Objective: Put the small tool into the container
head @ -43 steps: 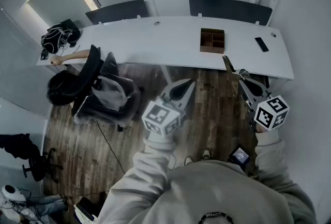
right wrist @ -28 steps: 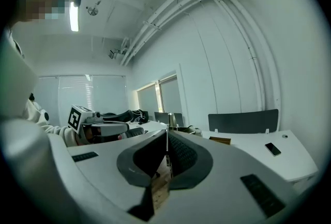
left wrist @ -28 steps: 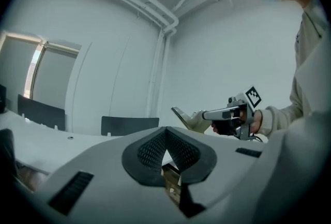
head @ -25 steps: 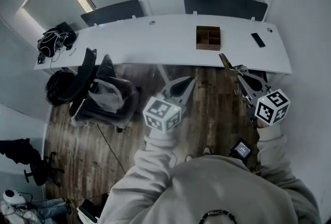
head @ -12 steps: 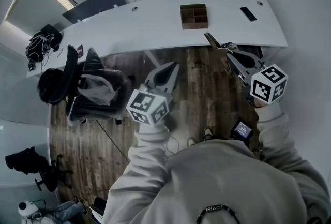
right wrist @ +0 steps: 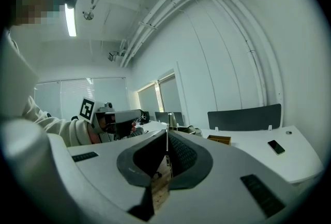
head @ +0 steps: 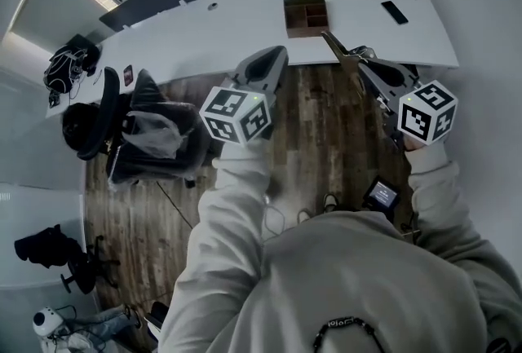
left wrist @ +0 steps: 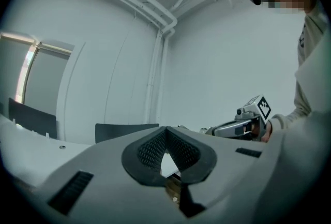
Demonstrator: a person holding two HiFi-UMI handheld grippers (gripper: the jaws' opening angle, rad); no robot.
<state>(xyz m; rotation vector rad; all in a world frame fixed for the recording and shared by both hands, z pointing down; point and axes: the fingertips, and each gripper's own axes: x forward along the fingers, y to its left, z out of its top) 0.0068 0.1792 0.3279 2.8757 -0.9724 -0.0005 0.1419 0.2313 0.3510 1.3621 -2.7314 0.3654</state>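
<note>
the small tool (head: 336, 45) shows only as a thin sliver beyond the right gripper (head: 363, 62), its kind too small to tell. what lies in the container (head: 286, 17) cannot be made out.

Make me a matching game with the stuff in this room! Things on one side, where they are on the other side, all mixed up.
Things:
1. brown wooden box with compartments
2. flat black phone
3. black bag
4. thin small tool

Places:
A. gripped in the right gripper
B. at the left end of the white desk
C. near the desk's right end
D. on the desk, between bag and phone

Pairs: 1-D, 2-C, 3-B, 4-A
</note>
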